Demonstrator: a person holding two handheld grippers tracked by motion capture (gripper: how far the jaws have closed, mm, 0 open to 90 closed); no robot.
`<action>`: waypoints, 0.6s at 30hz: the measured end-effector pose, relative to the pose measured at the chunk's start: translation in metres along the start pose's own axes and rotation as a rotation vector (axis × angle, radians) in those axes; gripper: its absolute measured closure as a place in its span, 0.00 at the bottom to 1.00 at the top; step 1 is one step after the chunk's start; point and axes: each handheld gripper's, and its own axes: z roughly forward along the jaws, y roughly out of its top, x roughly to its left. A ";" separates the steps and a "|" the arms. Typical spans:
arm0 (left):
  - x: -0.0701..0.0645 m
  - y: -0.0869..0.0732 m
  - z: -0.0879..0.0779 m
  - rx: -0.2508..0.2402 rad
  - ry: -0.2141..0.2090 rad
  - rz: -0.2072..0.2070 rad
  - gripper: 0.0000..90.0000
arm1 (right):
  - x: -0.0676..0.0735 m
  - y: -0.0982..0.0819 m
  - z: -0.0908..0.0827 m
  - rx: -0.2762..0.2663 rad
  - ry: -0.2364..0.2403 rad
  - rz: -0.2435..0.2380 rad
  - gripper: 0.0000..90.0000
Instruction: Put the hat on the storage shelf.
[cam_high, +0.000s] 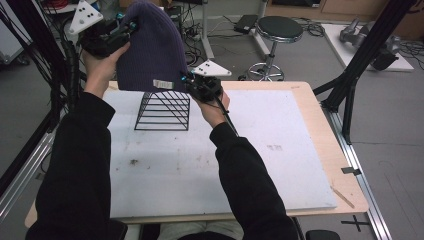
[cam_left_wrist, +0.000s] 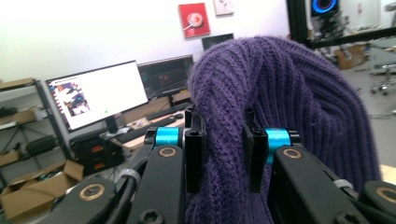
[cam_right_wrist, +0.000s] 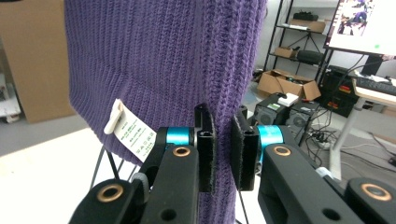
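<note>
A purple knit beanie (cam_high: 152, 47) hangs in the air above a black wire rack (cam_high: 164, 111) that stands on the white board. My left gripper (cam_high: 131, 24) is shut on the beanie's top, high at the back left; its jaws pinch a thick fold of the knit (cam_left_wrist: 224, 154). My right gripper (cam_high: 190, 80) is shut on the beanie's lower right edge (cam_right_wrist: 223, 149), just above the rack's right corner. A white label (cam_right_wrist: 133, 133) dangles from the beanie's hem (cam_high: 163, 84).
The white board (cam_high: 250, 150) covers most of the wooden table (cam_high: 320, 125). Beyond the far edge stand a black stool (cam_high: 277, 30) and a dark frame post (cam_high: 370, 55) at the right. Cables lie on the floor.
</note>
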 end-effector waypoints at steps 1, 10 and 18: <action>0.000 0.000 0.000 0.000 0.000 0.000 0.84 | 0.000 0.000 0.000 0.000 0.000 0.000 0.92; 0.003 -0.026 0.003 0.037 0.035 0.018 0.83 | 0.007 -0.011 0.014 0.065 -0.072 -0.020 0.92; 0.005 -0.048 -0.003 0.043 0.026 -0.040 0.83 | 0.014 -0.022 0.018 0.110 -0.054 -0.028 0.92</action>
